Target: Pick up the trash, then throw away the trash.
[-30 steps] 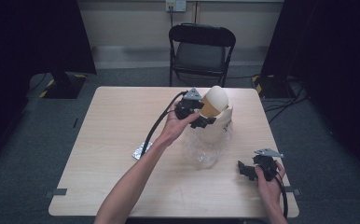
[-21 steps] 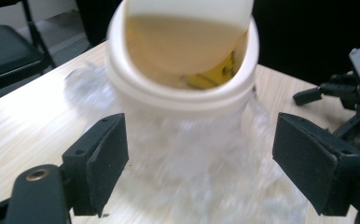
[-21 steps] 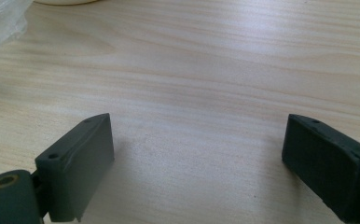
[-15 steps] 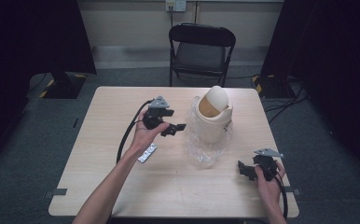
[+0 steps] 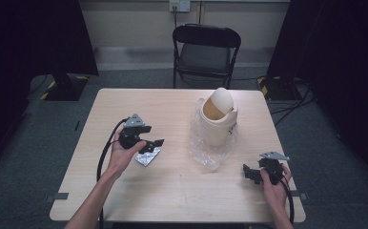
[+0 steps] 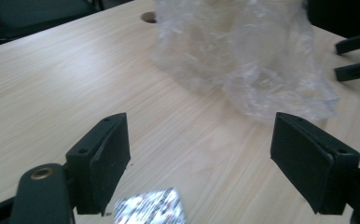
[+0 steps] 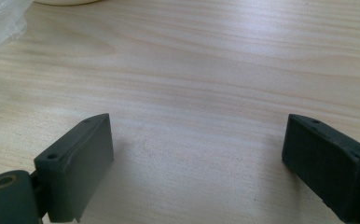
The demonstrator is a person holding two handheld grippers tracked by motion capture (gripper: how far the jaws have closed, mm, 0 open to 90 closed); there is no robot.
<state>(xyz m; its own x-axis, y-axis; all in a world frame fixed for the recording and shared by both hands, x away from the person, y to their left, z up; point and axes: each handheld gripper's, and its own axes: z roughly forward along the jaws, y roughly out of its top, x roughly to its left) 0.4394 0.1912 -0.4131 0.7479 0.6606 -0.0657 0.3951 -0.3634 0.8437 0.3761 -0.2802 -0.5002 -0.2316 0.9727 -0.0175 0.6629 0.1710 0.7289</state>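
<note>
Just below my left gripper lies a shiny foil packet on the worktop, peeking between its jaws, which stand apart and have just been narrowing a little, pressing on nothing. Ahead of it sits the crinkled clear plastic bag. My right gripper rests low, jaws wide apart over bare wood.

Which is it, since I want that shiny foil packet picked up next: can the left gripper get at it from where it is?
Probably yes. The left gripper hangs right over the foil packet, jaws open and empty, and the packet lies flat on bare table just below them. The plastic bag sits apart from it.
</note>
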